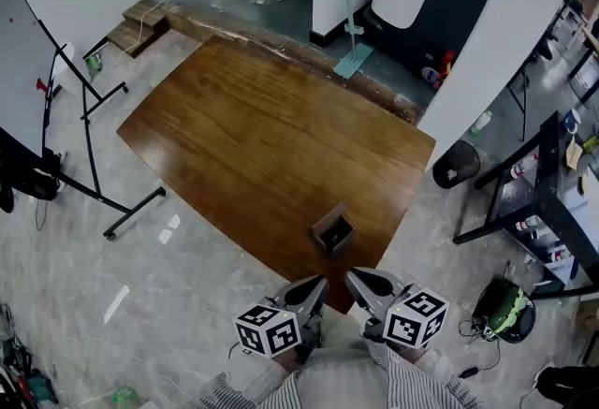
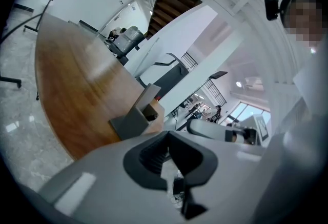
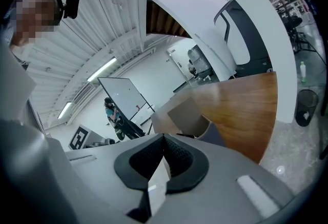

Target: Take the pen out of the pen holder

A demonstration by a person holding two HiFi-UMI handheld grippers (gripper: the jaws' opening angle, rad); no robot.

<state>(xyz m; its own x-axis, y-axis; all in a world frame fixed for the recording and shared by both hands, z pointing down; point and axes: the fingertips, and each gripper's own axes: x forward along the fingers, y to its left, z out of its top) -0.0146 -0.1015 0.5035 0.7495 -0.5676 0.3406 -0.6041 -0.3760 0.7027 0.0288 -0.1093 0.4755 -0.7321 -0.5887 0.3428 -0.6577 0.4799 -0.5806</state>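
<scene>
A small grey pen holder (image 1: 332, 231) stands near the front edge of the wooden table (image 1: 262, 136). In the left gripper view the pen holder (image 2: 134, 116) shows a dark pen (image 2: 150, 114) inside its opening. Both grippers hover side by side just short of the table's edge, in front of the holder and apart from it. My left gripper (image 1: 319, 284) has its jaws together with nothing between them, as its own view shows (image 2: 169, 138). My right gripper (image 1: 352, 276) is shut and empty too (image 3: 164, 141), with the holder (image 3: 188, 114) just beyond it.
A whiteboard on a wheeled stand (image 1: 23, 80) is left of the table. A black bin (image 1: 456, 164) and a dark shelving rack (image 1: 552, 201) stand to the right. A green and black object (image 1: 505, 309) lies on the floor near my right side.
</scene>
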